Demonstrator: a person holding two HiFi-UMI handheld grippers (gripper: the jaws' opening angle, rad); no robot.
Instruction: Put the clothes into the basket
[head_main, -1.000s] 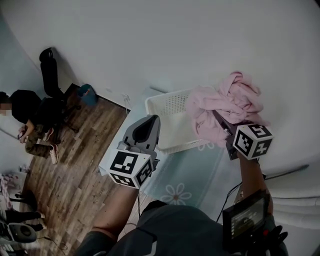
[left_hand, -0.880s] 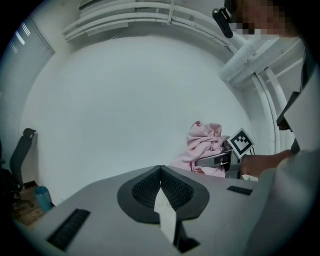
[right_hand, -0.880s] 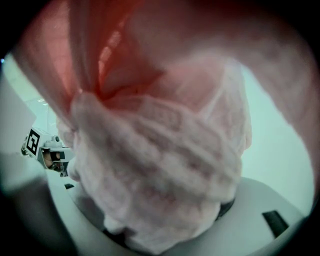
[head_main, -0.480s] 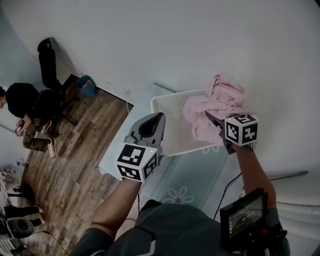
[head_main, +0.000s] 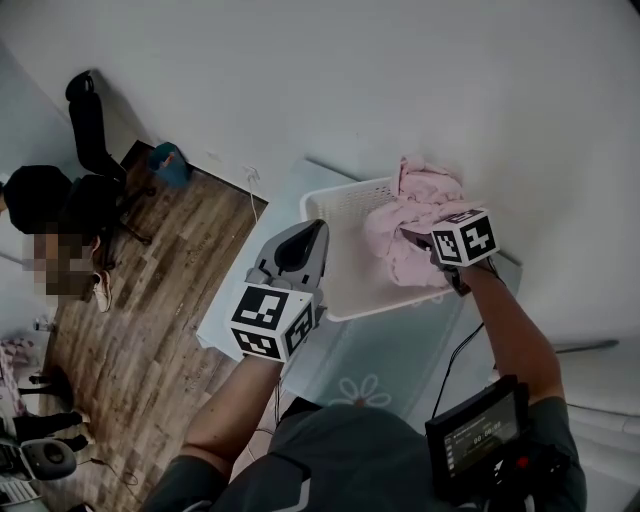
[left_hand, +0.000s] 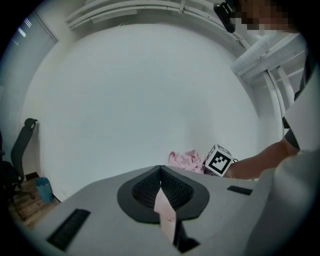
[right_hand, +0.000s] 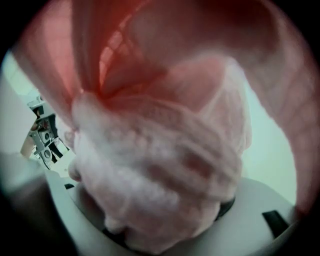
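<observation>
My right gripper (head_main: 425, 240) is clenched wide round a thick wad of the pink fleece garment (head_main: 405, 205), which hangs over the right side of the white basket (head_main: 345, 275). To do this well, I should bring it over the basket's middle, lower it until the loose folds are inside the rim, then let go (no flinging). My left gripper (head_main: 314, 233) waits beside the basket, jaws pressed together, with a pale sliver in their seam that I cannot identify.

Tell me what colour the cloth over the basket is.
The cloth is pink all over, with no pattern. It shows best in the head view.
</observation>
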